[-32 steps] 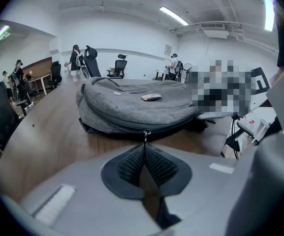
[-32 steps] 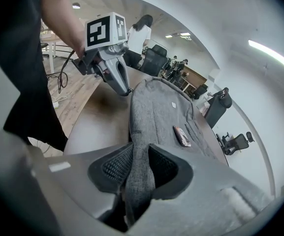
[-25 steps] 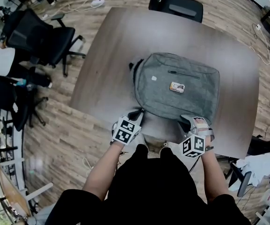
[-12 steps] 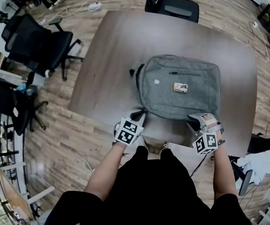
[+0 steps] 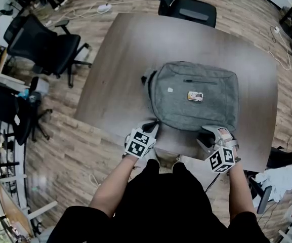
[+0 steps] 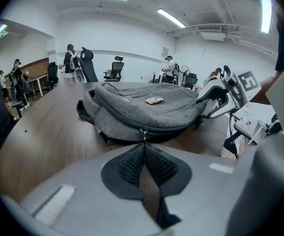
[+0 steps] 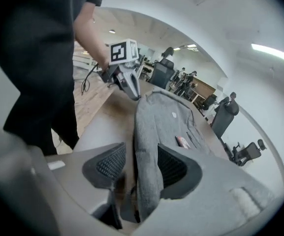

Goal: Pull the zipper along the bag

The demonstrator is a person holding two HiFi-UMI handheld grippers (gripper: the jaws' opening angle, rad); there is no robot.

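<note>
A wide brown bench (image 5: 115, 59) is filling the middle of the head view, and a grey bag (image 5: 196, 105) is lying flat on it toward the person's edge, straps spilling out at its left end. The bag's main opening is running along the side facing the person; what the bag is holding inside is not showing. A dark pocket zip (image 5: 200, 81) is lying closed across its top panel. The left hand-held gripper (image 6: 143, 149) is sitting at the bag's near left corner with its jaws pressed together on the zipper pull (image 6: 143, 131), whose thin tab is running straight down between the ribbed pads. The right hand-held gripper (image 7: 142, 163) is sitting at the near right corner, and its jaws have just been opening: they are standing wide apart, with the bag's grey edge rising between them, lying close against one pad and leaving a clear gap at the other. A small rectangular card (image 5: 195, 96) is resting on the bag's top panel, near its middle and just below the pocket zip.
</note>
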